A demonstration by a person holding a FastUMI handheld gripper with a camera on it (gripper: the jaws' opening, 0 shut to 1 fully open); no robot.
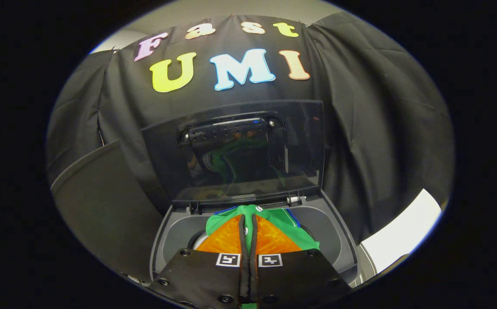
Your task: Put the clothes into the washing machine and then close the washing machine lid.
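Over the washer opening, gripper view: the gripper (248,223) hangs above the tub with its fingers (242,240) pressed nearly together, clenched on a fold of the green garment (274,221). Cloth shows on both sides of the fingers and just ahead of the tips, and a green strip runs out below them, so both fingers look to be bearing on it. The garment is bunched over the tub mouth (196,240), not yet down inside as far as I can judge; part of it lies toward the back rim near the hinge (295,199). Risks: release too high and fabric drapes over the rim, then the lid (239,150) closes on it or won't seat. Cloth near the hinge could get pinched. A thin pinch may also slip early. The lid stands upright just beyond the fingertips; its dark glossy face reflects green, so depth off it is unreliable, and a forward push could bump it down onto the gripper. The washer's grey top deck (175,223) surrounds the tub. A dark panel (102,206) stands left of the fingers, black cloth wall (360,128) behind the lid, and a pale surface (403,231) shows off to the right.
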